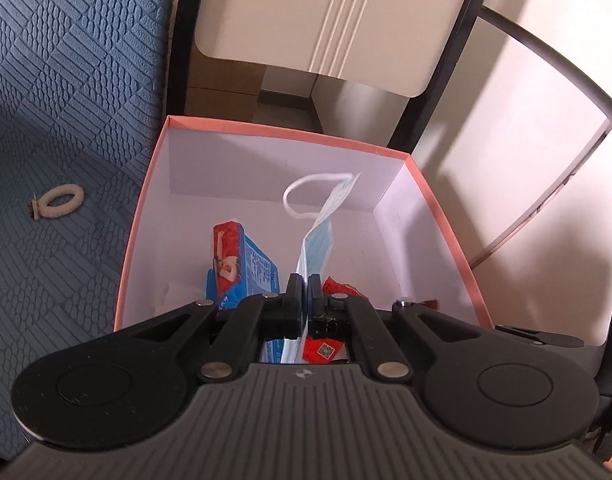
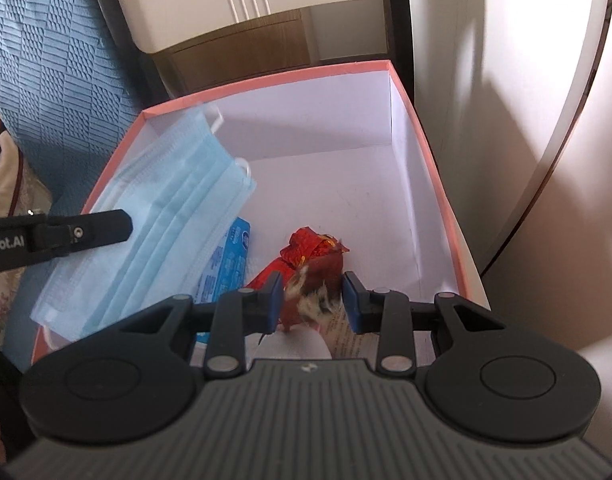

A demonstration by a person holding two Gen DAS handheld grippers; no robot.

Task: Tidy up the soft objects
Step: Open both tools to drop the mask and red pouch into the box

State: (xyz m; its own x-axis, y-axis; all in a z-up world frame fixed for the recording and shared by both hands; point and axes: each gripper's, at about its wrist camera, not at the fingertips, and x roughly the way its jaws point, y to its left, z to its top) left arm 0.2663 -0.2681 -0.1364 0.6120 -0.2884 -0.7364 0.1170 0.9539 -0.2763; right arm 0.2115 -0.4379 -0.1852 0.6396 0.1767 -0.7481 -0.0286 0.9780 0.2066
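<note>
Your left claw [image 1: 304,286] is pressed together on the edge of a blue face mask [image 1: 317,236], pinching it so the mask stands up out of the claw with its white ear loop [image 1: 302,196] arching above. From the right wrist view the same mask [image 2: 166,216] hangs broadside over the left side of the box, and one black finger of your left claw [image 2: 94,224] reaches in against it from the left.

Your right claw [image 2: 313,300] is partly spread, with a dark red soft piece with a pale fuzzy patch [image 2: 315,288] between its blue pads. The left pad meets that piece; whether the right pad presses on it you cannot tell from this angle.

Both claws sit over an open box with a pink rim and white inside [image 1: 290,130]. On its floor lies a blue-and-red packet [image 1: 246,264], just left of the mask, and a crinkly red foil wrapper [image 2: 306,246] lies just ahead of your right claw. The far half of the box floor is bare white.

Left of the box, a blue textured cloth [image 1: 66,100] covers the surface, and a white hair tie [image 1: 58,202] lies on it, well apart from the box.
</note>
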